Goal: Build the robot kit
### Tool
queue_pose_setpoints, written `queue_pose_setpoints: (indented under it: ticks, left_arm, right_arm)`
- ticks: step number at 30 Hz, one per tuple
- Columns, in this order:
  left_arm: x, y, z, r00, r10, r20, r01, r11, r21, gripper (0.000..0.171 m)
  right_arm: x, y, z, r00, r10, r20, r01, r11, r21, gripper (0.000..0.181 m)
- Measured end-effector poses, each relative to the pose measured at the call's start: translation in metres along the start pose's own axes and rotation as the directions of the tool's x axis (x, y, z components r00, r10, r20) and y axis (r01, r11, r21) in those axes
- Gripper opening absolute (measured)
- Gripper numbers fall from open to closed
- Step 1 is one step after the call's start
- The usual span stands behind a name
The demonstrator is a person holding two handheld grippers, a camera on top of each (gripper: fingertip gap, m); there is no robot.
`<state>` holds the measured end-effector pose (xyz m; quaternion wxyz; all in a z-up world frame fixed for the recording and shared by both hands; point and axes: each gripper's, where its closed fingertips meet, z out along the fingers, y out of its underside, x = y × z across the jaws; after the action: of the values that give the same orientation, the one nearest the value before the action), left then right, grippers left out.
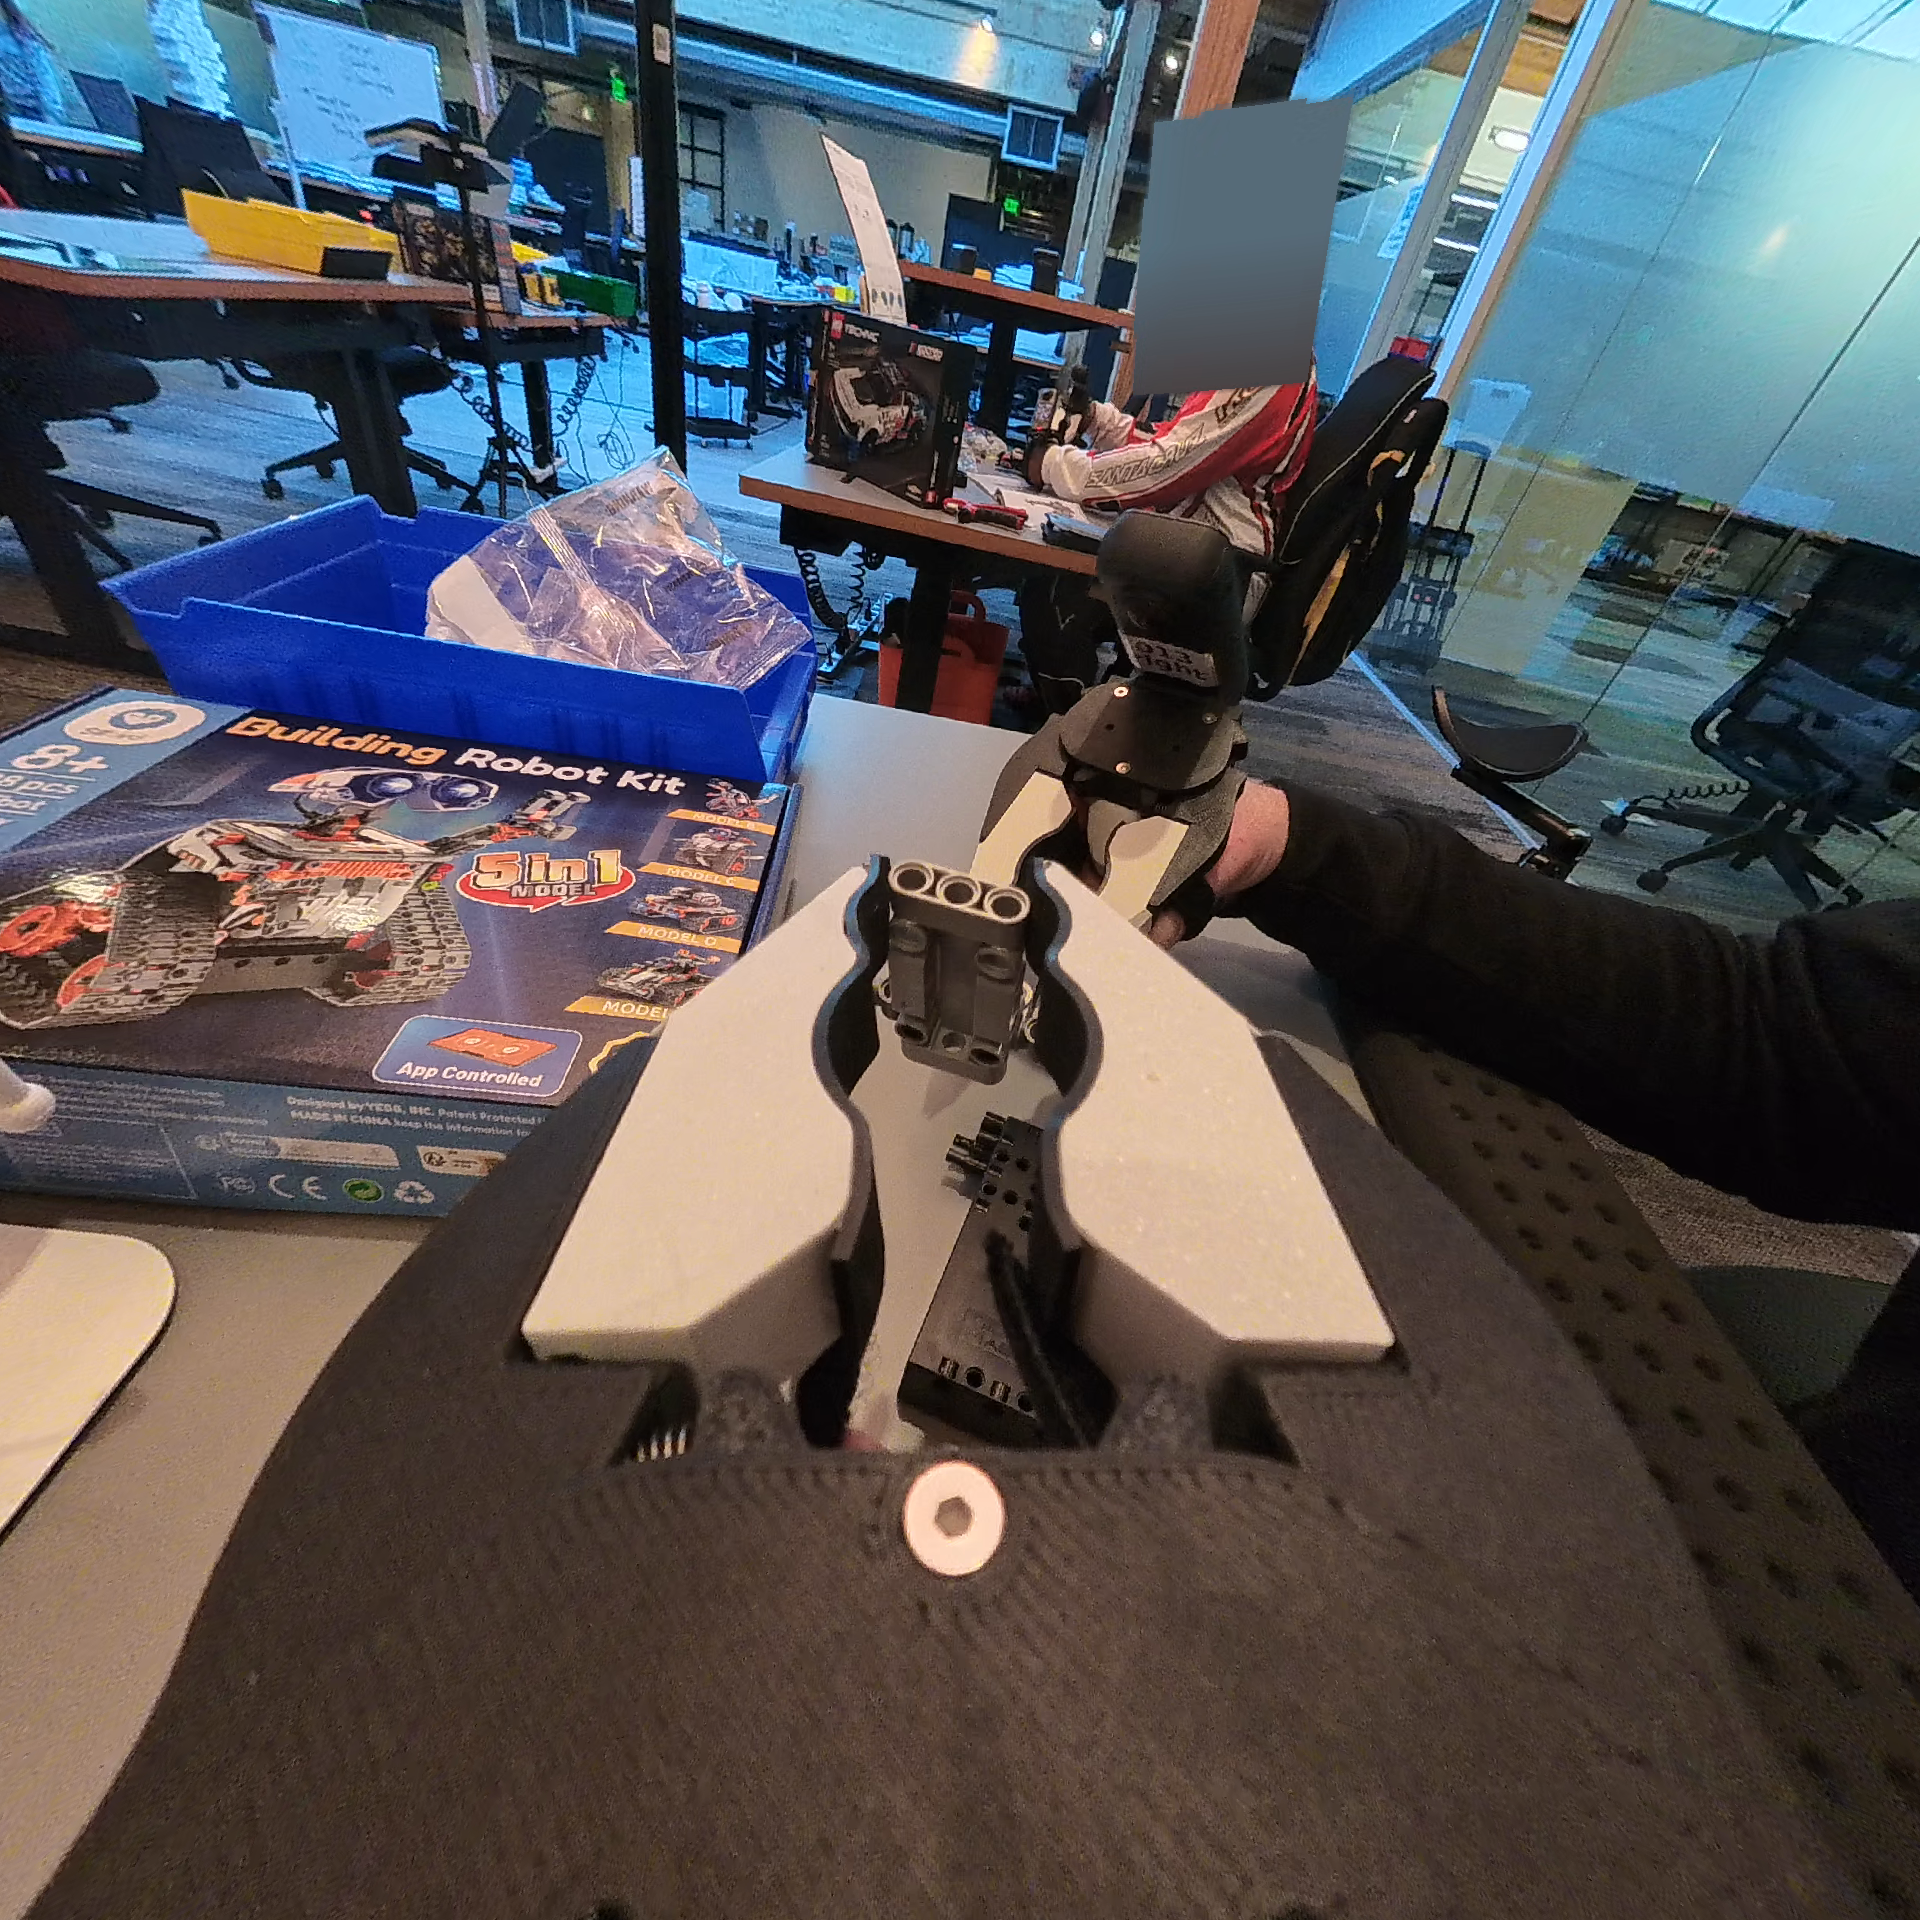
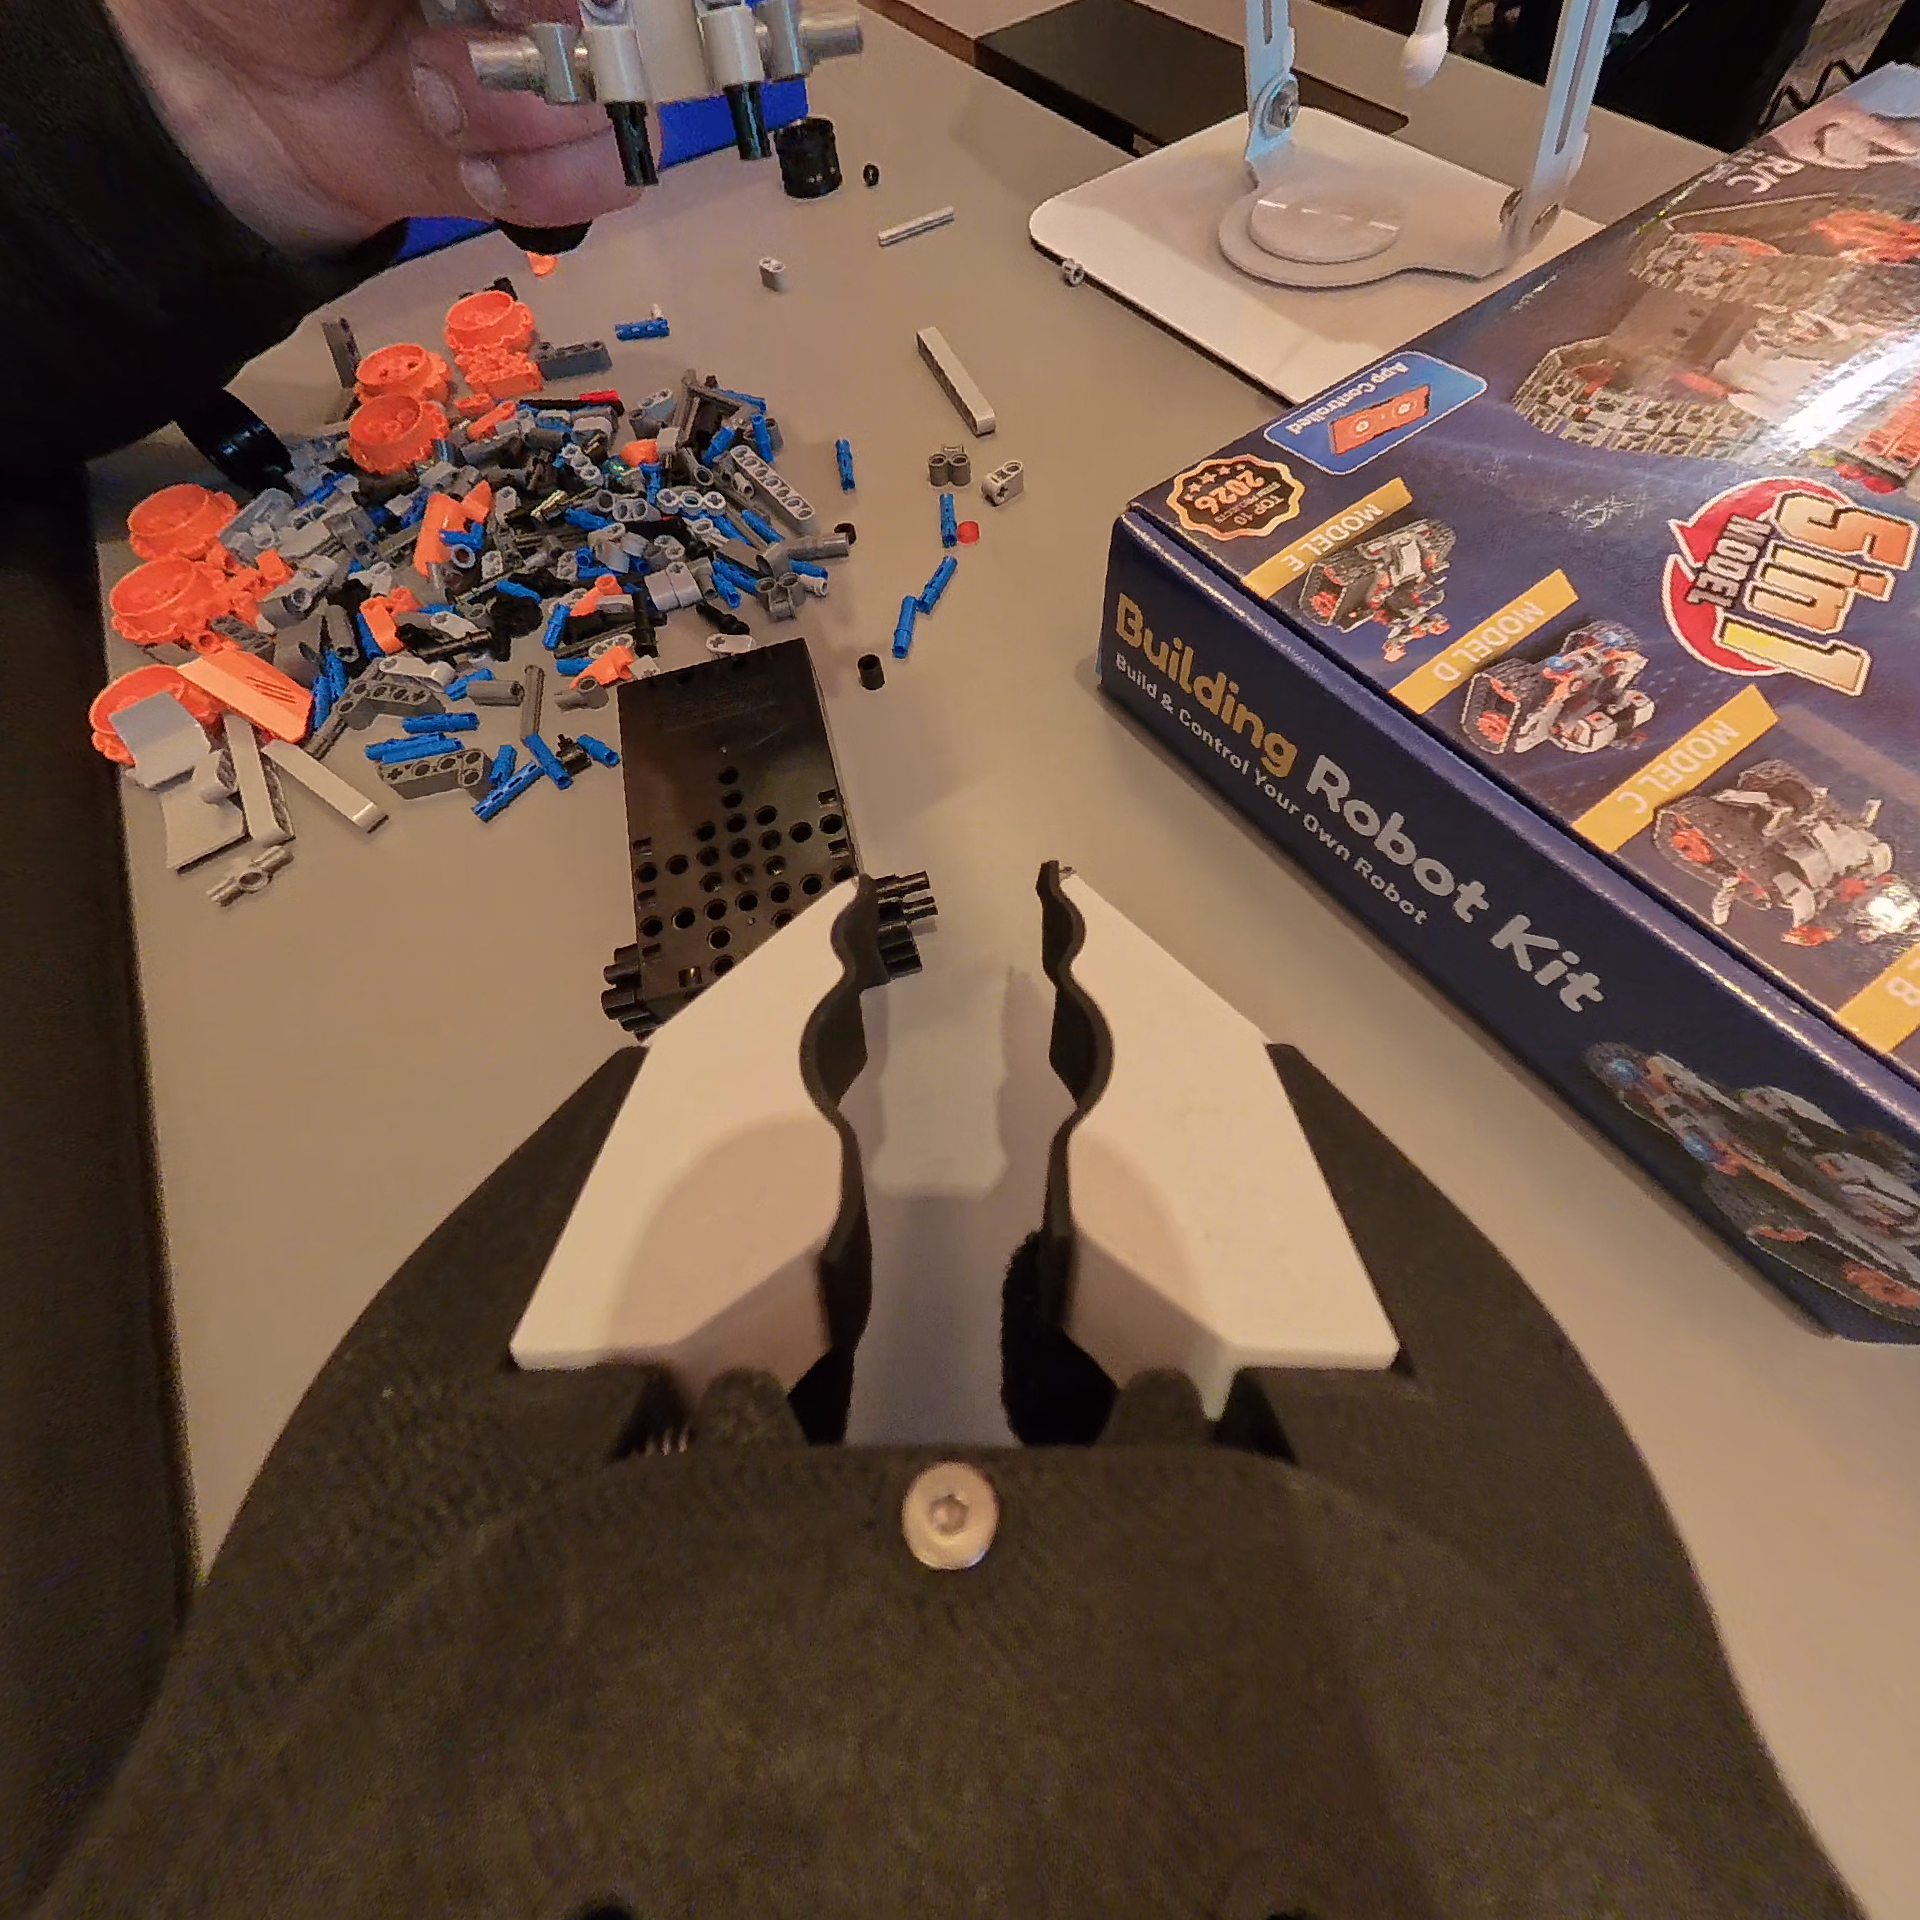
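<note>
My left gripper (image 1: 961, 902) is shut on a grey brick assembly (image 1: 956, 971) with round holes and holds it above the grey table. A black perforated block (image 1: 992, 1247) lies on the table below it. My right gripper (image 2: 956, 891) is open and empty, low over the table, and it also shows in the left wrist view (image 1: 1081, 868), just behind the assembly. Its left fingertip is over the pegged corner of the black block (image 2: 727, 821). The assembly (image 2: 644, 57), with black pins pointing down, shows at the top edge beside a hand (image 2: 343, 125).
A pile of orange, blue, grey and black pieces (image 2: 436, 582) lies left of the block. The blue kit box (image 2: 1558, 675) (image 1: 364, 904) lies to the right. A white stand base (image 2: 1299, 239) is behind it. A blue bin (image 1: 312, 634) holds plastic bags (image 1: 613, 582). The left gripper's tips are roughly 15 cm from the right gripper's.
</note>
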<state>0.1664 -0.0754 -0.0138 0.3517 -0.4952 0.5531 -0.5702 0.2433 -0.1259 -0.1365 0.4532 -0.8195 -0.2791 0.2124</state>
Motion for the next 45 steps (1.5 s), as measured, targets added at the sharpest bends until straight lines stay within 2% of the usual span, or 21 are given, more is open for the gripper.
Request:
queue_pose_setpoints:
  ticks: [7,12,18,23,26,29,33,34,36,38,40,41,43,45]
  left_arm:
    - [0.002,0.005,0.003,1.0,0.003,-0.006,-0.004,1.0,-0.017,0.024]
    - [0.001,0.005,0.002,1.0,0.004,-0.006,-0.004,1.0,-0.018,0.024]
    - [0.003,0.002,0.0,1.0,0.016,-0.007,-0.016,1.0,-0.019,0.024]
    - [0.007,0.001,0.001,1.0,0.025,-0.014,-0.025,0.999,-0.024,0.024]
    - [0.009,0.001,0.001,0.999,0.031,-0.017,-0.032,0.999,-0.029,0.024]
    - [0.01,0.0,0.001,0.999,0.03,-0.022,-0.03,0.999,-0.03,0.024]
    - [0.012,0.001,0.001,0.999,0.03,-0.03,-0.031,0.999,-0.036,0.024]
    - [0.013,0.001,0.001,0.999,0.03,-0.033,-0.031,0.999,-0.037,0.024]
    - [0.014,0.0,0.001,0.999,0.032,-0.039,-0.033,0.999,-0.037,0.024]
    - [0.017,-0.001,0.002,0.998,0.035,-0.045,-0.036,0.999,-0.035,0.024]
    - [0.021,-0.002,0.002,0.998,0.042,-0.049,-0.044,0.998,-0.038,0.024]
    - [0.023,-0.002,0.002,0.998,0.046,-0.051,-0.048,0.998,-0.037,0.024]
    - [0.025,-0.004,0.0,0.997,0.056,-0.051,-0.057,0.998,-0.037,0.024]
    - [0.026,-0.006,-0.001,0.997,0.06,-0.051,-0.061,0.998,-0.034,0.024]
  right_arm:
    - [-0.003,-0.002,0.0,1.0,-0.011,0.01,0.011,1.0,0.011,0.029]
    - [-0.026,-0.007,0.012,0.995,-0.053,0.084,0.054,0.999,-0.007,0.045]
    - [-0.053,0.016,0.052,0.979,-0.171,0.114,0.196,0.944,-0.265,0.059]
    - [-0.047,0.021,0.047,0.997,-0.067,0.041,0.077,0.943,-0.324,0.054]
    - [-0.04,0.027,0.036,0.997,0.036,-0.072,-0.058,0.946,-0.32,0.055]
    - [-0.037,0.037,0.022,0.957,0.187,-0.224,-0.247,0.928,-0.28,0.058]
    - [-0.076,0.033,0.006,0.943,0.268,-0.199,-0.307,0.929,-0.205,0.079]
    - [-0.081,0.03,0.0,0.947,0.258,-0.191,-0.291,0.941,-0.173,0.071]
    - [-0.072,0.035,-0.011,0.949,0.203,-0.24,-0.249,0.952,-0.18,0.077]
    - [-0.076,0.037,-0.006,0.971,0.177,-0.161,-0.206,0.961,-0.183,0.067]
    - [-0.082,0.054,0.005,0.984,0.123,-0.129,-0.157,0.942,-0.297,0.066]
    - [-0.086,0.055,0.008,0.989,0.084,-0.125,-0.12,0.94,-0.318,0.065]
    - [-0.105,0.052,0.011,0.993,0.102,-0.063,-0.118,0.933,-0.34,0.048]
    - [-0.121,0.055,0.015,0.994,0.098,-0.051,-0.11,0.921,-0.374,0.052]
